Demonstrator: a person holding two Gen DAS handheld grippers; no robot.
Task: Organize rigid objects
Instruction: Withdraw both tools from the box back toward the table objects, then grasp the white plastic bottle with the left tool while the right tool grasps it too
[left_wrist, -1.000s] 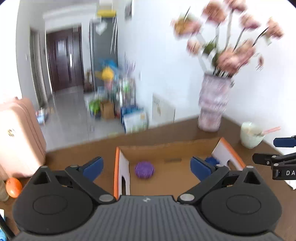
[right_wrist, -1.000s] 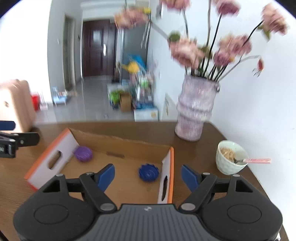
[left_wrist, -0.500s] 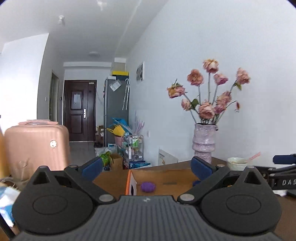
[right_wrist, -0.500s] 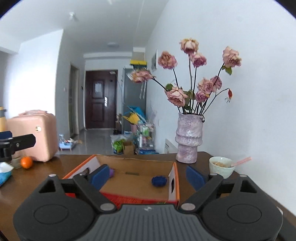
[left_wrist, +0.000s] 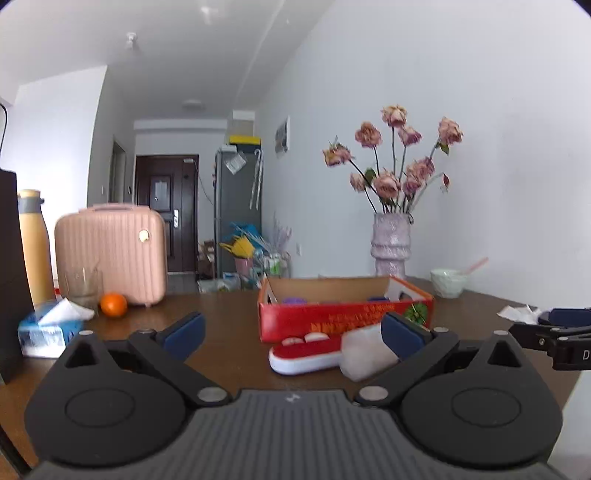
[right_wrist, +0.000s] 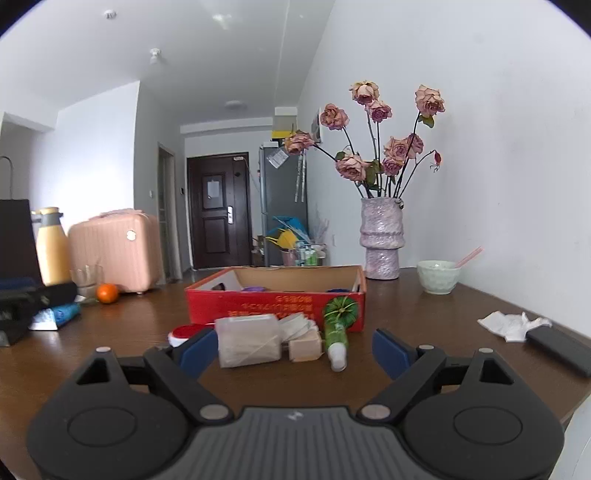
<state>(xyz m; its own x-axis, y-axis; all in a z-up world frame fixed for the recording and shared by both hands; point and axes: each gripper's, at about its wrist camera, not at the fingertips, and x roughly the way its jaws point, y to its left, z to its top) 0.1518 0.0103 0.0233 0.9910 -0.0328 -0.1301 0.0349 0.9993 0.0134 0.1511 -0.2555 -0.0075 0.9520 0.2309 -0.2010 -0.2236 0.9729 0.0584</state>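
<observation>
**With both grippers hanging wide and empty, it's the right one that's lined up on the pile**

Since you're low over the wooden table (right_wrist: 424, 310) with both tools, start with what's closest. Your right gripper (right_wrist: 293, 349) has its jaws spread wide with nothing touching the pads, and the loose stuff sits right in that gap. Nearest is the clear plastic box (right_wrist: 249, 345), at about 11 o'clock from the gap's middle, just beside the left finger. Next to it at 12 is the small wooden block (right_wrist: 304, 345), and at about 1 o'clock lies the green tube (right_wrist: 337, 332). That tube's long axis runs pretty much straight away from you, white cap toward you and green end up by the box, so the jaws already straddle it crosswise. No wrist roll needed, I'd say.

Your left gripper (left_wrist: 291, 334) is also released and holding nothing. From there the red and white case (left_wrist: 304, 356) lies at 12 to 1 o'clock, long axis running left to right, so you'd be closing along its length. Awkward.

Farther out, touching or nearly touching the pile, is the red cardboard box (right_wrist: 275, 306), open side up, with a purple piece (right_wrist: 255, 288) showing inside. That's your drop spot at 12 o'clock. My call: right hand is nearer the tube and block, left takes the case.
</observation>
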